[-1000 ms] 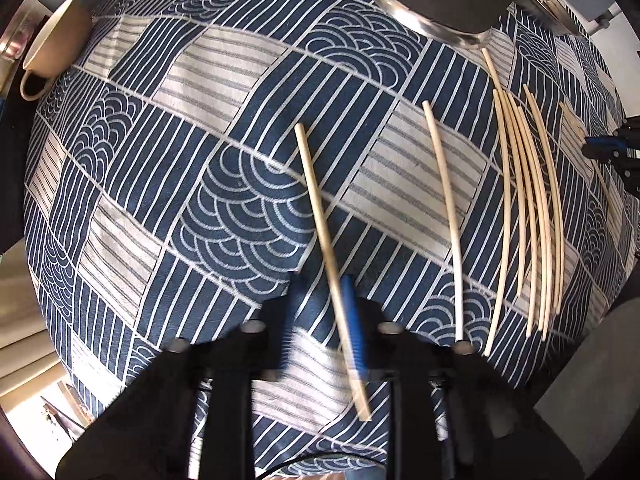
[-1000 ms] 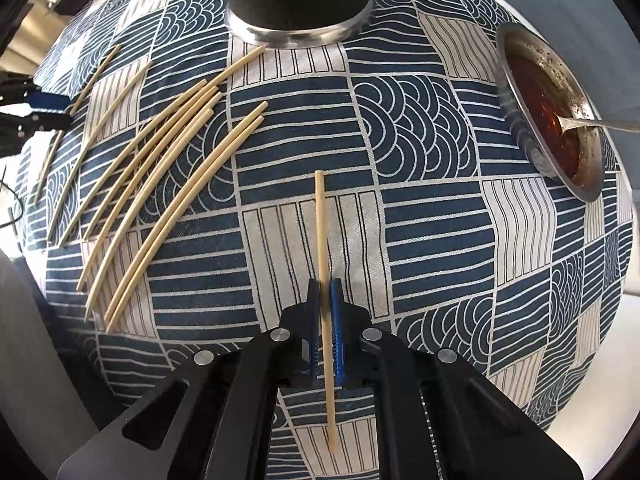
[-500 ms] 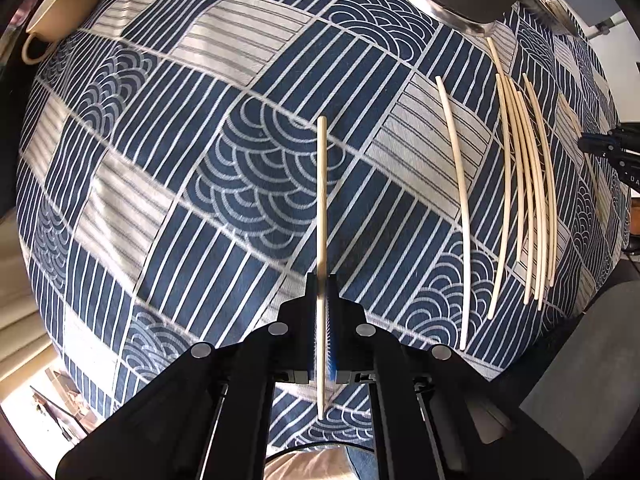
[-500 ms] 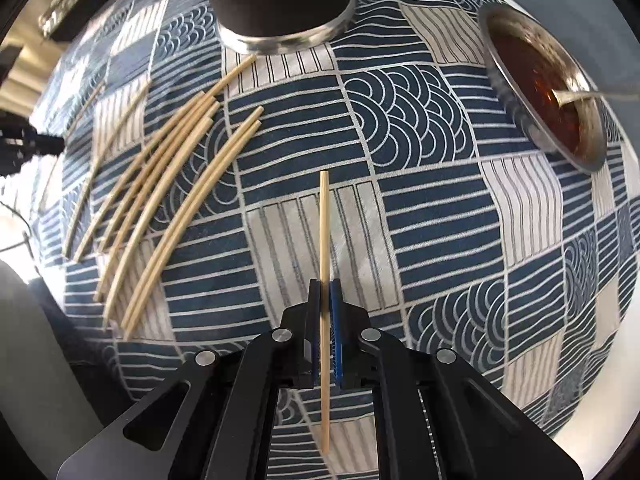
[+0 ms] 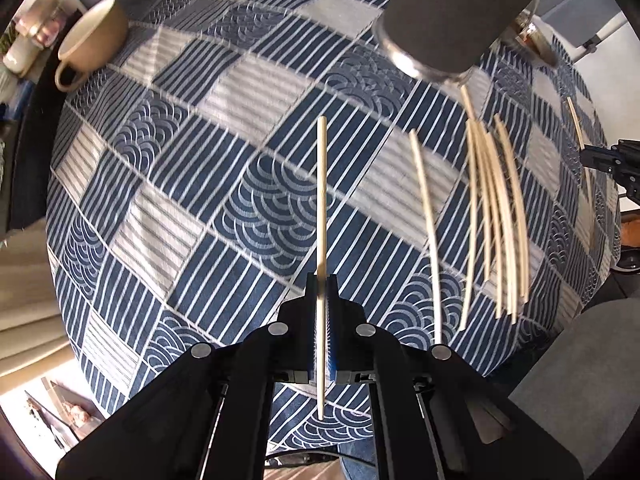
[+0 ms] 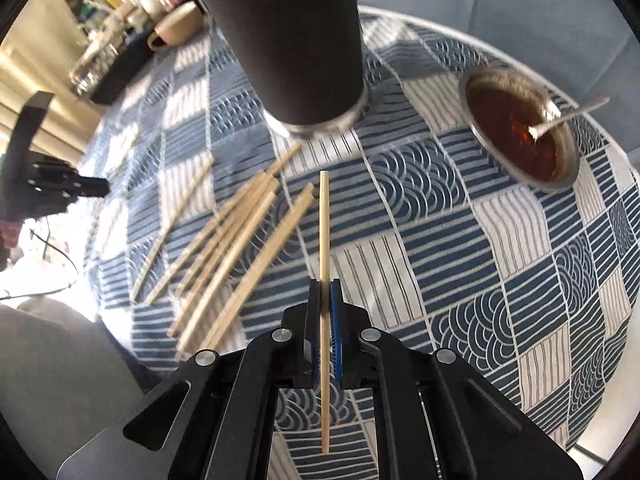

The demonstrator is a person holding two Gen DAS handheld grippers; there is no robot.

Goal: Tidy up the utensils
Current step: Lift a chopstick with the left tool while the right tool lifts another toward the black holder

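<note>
My left gripper (image 5: pixel 321 284) is shut on a pale wooden chopstick (image 5: pixel 321 200), held clear of the blue patterned tablecloth (image 5: pixel 192 184). My right gripper (image 6: pixel 325 286) is shut on another chopstick (image 6: pixel 324 232), also lifted off the cloth. Several loose chopsticks (image 5: pixel 496 216) lie in a bundle to the right in the left wrist view, and the same chopsticks (image 6: pixel 224 252) lie to the left in the right wrist view. A tall dark holder cup (image 6: pixel 296 40) with a metal base stands beyond them; the holder cup (image 5: pixel 456 12) shows at the top right of the left wrist view.
A beige mug (image 5: pixel 94 42) stands at the table's far left edge. A metal bowl (image 6: pixel 484 92) of red sauce with a spoon (image 6: pixel 568 114) in it sits at the right. The other gripper's black fingers (image 6: pixel 68 188) show at the left edge of the right wrist view.
Both grippers have risen off the cloth, each carrying its chopstick. The left jaws closed on theirs, and that chopstick swung from slanted to straight. The right gripper tilted up toward the dark holder.
</note>
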